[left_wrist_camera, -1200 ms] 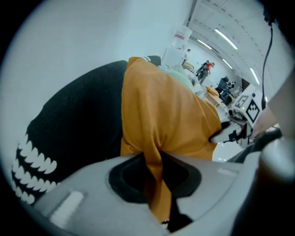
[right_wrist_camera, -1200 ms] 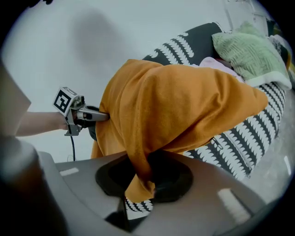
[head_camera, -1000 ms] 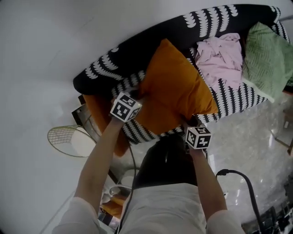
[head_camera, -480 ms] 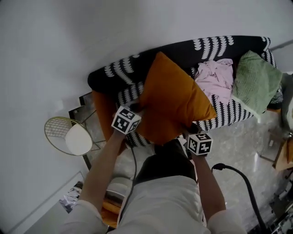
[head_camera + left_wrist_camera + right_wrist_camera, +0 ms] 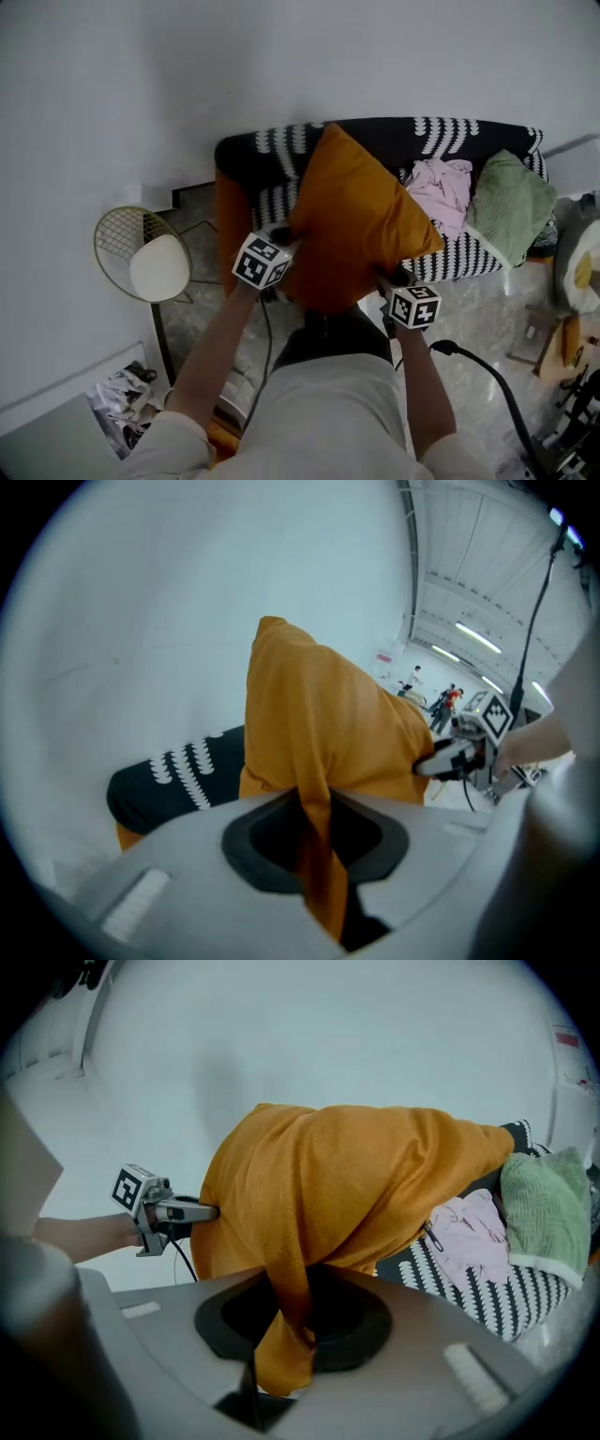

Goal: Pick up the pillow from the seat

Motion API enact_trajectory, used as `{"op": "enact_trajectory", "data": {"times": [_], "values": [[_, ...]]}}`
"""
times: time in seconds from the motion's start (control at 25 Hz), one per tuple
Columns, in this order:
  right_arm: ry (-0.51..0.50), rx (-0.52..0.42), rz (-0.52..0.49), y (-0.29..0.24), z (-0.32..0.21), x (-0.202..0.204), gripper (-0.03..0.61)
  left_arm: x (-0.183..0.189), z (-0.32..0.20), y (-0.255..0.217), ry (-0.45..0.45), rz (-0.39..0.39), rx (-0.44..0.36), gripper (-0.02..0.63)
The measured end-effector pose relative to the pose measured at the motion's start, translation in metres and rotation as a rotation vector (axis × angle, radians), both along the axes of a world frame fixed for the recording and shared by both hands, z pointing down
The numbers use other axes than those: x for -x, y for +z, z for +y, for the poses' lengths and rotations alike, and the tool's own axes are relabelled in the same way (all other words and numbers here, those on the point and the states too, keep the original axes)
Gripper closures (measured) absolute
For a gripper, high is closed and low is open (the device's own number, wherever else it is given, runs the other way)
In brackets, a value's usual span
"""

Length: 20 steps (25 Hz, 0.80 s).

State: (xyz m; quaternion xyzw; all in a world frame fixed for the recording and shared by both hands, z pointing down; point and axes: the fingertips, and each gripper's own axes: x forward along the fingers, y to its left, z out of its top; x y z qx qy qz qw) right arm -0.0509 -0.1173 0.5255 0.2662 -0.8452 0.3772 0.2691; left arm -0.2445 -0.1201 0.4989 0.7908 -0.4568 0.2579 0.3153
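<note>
An orange pillow (image 5: pixel 352 220) hangs in the air above the black-and-white patterned sofa (image 5: pixel 441 141), held by its two near corners. My left gripper (image 5: pixel 281 246) is shut on the pillow's left corner; in the left gripper view the orange pillow (image 5: pixel 323 733) is pinched between the jaws of the left gripper (image 5: pixel 317 841). My right gripper (image 5: pixel 392 279) is shut on the right corner; in the right gripper view the pillow (image 5: pixel 347 1185) runs down into the closed jaws of the right gripper (image 5: pixel 286 1321). Each gripper shows in the other's view.
A pink garment (image 5: pixel 441 187) and a green pillow (image 5: pixel 511 202) lie on the sofa's right half. An orange cloth (image 5: pixel 231 220) drapes the sofa's left arm. A round wire side table (image 5: pixel 141 253) stands at the left. A black cable (image 5: pixel 497 384) crosses the floor.
Both grippers have risen with the orange pillow, lifting it clear of the sofa seat. The sofa now looks smaller and farther below.
</note>
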Motion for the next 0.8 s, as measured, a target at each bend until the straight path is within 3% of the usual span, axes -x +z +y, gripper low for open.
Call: {"op": "enact_trajectory", "data": {"times": [0.4,0.8], "values": [[-0.086,-0.158,-0.063,-0.098,0.07,0.007,0.486,0.007,0.096,-0.095,-0.084,-0.011,-0.144,0.565],[-0.113,-0.332,-0.1,-0.195,0.11,-0.006,0.485,-0.006,0.158,-0.181,-0.147,0.042,-0.29,0.563]]}}
